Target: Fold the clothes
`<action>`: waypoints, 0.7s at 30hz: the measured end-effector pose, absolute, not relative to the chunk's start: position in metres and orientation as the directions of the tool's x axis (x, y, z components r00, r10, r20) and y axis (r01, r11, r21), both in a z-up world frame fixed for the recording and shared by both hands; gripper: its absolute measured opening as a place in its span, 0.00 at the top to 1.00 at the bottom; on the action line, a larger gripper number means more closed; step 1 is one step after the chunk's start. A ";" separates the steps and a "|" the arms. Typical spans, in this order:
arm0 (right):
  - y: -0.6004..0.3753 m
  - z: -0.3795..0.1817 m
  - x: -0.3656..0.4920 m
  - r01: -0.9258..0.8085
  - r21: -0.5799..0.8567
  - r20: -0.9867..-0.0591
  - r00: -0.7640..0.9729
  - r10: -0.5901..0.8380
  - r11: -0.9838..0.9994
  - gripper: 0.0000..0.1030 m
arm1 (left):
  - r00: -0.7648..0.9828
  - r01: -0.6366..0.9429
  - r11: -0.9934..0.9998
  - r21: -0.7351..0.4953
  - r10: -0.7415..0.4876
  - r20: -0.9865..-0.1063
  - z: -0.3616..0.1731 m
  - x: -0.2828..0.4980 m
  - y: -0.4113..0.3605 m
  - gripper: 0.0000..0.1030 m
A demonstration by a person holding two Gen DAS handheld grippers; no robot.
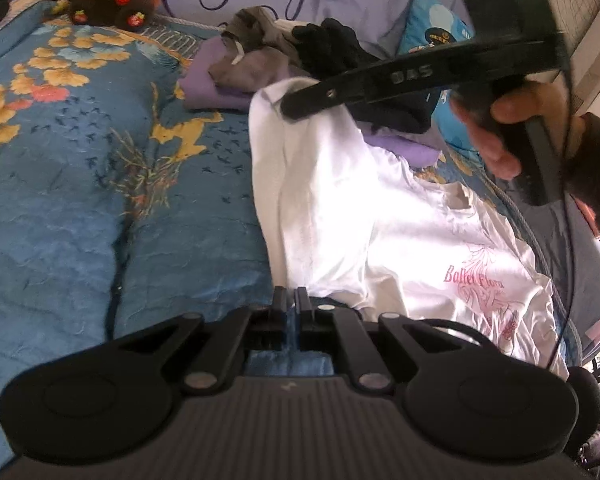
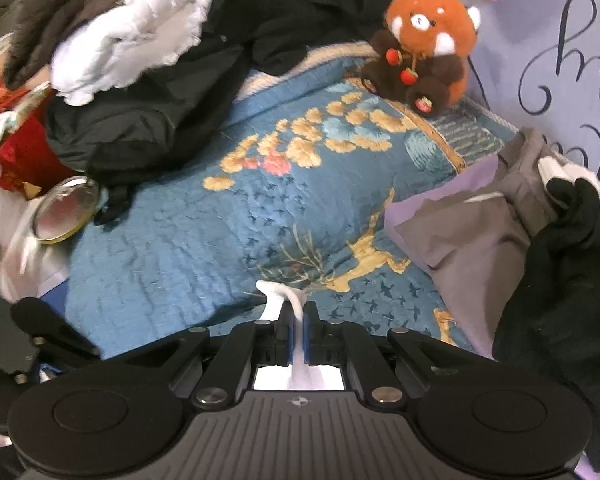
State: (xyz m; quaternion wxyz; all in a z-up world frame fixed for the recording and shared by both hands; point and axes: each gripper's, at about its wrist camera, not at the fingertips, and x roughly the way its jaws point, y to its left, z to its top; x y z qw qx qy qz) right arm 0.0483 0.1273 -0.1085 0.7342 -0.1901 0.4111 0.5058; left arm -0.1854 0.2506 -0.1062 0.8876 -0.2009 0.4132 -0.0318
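Two handheld grippers work over a bed spread with a blue quilted cover printed with yellow leaves and small dark birds [image 1: 80,184]. At 9 o'clock in the right wrist view sit a red pouch [image 2: 24,152] and a round metal-rimmed lid [image 2: 62,210], with a crumpled white padded garment [image 2: 136,28] on a black jacket [image 2: 152,120] at 11 o'clock. A russet and brown red-panda plush toy [image 2: 424,52] sits at 1 o'clock against a lilac pillow with dark script [image 2: 560,60].

In the left wrist view, the left gripper [image 1: 292,304] has its fingers [image 1: 278,300] drawn nearly together at the hem of a white T-shirt with pink "Ballet Flora" print [image 1: 380,220]; whether they pinch cloth I cannot tell. The shirt lies from 6 toward 12 o'clock. The right gripper [image 2: 298,316] has its fingers [image 2: 286,320] clenched on a fold of that white shirt, lifting it. At 1 o'clock lies a heap of grey, lilac and black clothes [image 1: 268,60]. A hand [image 1: 500,132] holds the right gripper's handle at 2 o'clock.
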 end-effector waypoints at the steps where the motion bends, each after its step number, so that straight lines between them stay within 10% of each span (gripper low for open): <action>1: 0.129 -0.112 0.050 -0.892 0.133 -0.800 0.161 0.578 0.433 0.96 | 0.649 -0.117 0.917 -0.381 -0.219 -0.728 -0.109 -0.186 0.252 0.97; 8: 0.140 -0.139 0.065 -0.832 0.106 -0.829 0.228 0.511 0.544 0.90 | 0.641 -0.145 0.899 -0.413 -0.233 -0.731 -0.118 -0.187 0.257 0.97; 13: 0.131 -0.146 0.069 -0.804 0.074 -0.835 0.273 0.478 0.590 0.59 | 0.682 -0.095 0.903 -0.419 -0.248 -0.688 -0.098 -0.175 0.249 0.97; 21: 0.078 -0.130 0.062 -0.803 0.003 -0.812 0.345 0.470 0.595 0.43 | 0.689 0.009 0.899 -0.437 -0.322 -0.649 -0.086 -0.127 0.217 0.88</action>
